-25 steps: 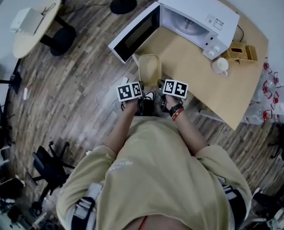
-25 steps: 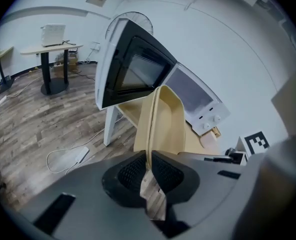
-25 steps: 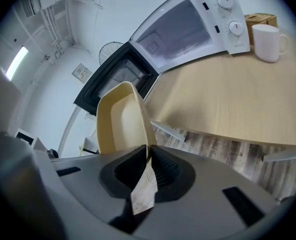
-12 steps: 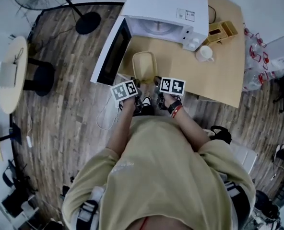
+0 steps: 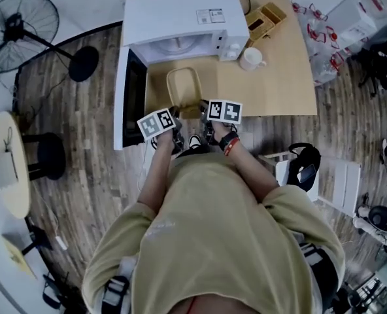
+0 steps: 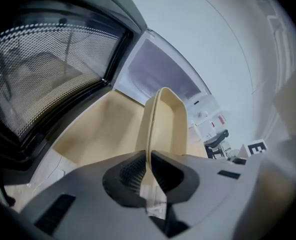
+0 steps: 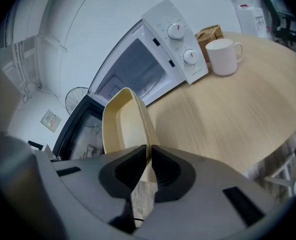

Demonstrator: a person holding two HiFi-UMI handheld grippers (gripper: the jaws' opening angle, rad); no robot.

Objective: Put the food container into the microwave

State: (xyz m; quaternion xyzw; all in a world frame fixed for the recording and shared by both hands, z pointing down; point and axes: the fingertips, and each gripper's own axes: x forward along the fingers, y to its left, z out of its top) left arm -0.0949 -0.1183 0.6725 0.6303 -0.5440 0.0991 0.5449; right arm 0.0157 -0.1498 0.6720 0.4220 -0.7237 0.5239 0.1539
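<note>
A cream rectangular food container (image 5: pixel 184 87) is held level above the wooden table (image 5: pixel 278 84), just in front of the white microwave (image 5: pixel 177 15), whose door (image 5: pixel 129 97) hangs open to the left. My left gripper (image 5: pixel 176 114) is shut on the container's near left rim (image 6: pixel 150 129). My right gripper (image 5: pixel 203 110) is shut on its near right rim (image 7: pixel 138 119). The microwave cavity (image 6: pixel 160 76) lies straight ahead in both gripper views, and its dials (image 7: pixel 183 44) are to the right.
A white mug (image 5: pixel 252 59) and a small wooden box (image 5: pixel 265 19) stand on the table right of the microwave. A standing fan (image 5: pixel 17 25) and a round side table (image 5: pixel 7 162) are on the floor at left; a chair (image 5: pixel 318 175) is at right.
The person has turned and stepped closer, so the microwave now lies straight ahead. The container, gripped by both grippers throughout, has come nearer to the open cavity.
</note>
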